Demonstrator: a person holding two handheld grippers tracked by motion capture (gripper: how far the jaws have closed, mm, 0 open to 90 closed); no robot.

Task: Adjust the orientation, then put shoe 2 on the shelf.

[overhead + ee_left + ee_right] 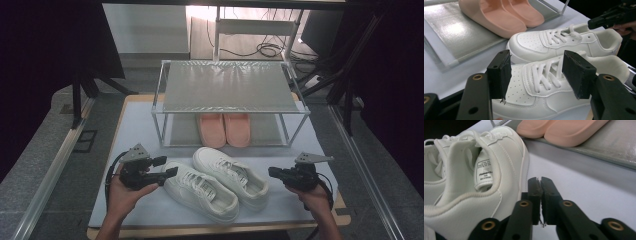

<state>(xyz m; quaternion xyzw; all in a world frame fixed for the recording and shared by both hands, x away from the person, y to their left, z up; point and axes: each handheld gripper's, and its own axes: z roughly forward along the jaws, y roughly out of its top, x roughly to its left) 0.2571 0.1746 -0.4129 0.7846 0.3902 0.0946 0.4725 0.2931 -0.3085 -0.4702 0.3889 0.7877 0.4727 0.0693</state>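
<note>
White leather: two sneakers, the near sneaker [201, 191] and the far sneaker [230, 177], lie side by side on the bench [130, 135], before a rack [227, 87] sheltering two pink slippers [224, 130]. Left gripper [161, 168], jaws wide and empty, beside the near sneaker, might nudge it askew. Right gripper [273, 172], jaws closed on nothing.

sneakers [216, 183] side by side, slippers [224, 129] behind in rack [230, 111]

High view looks down; gripper views (low, close) share white sneakers [216, 184].
</note>
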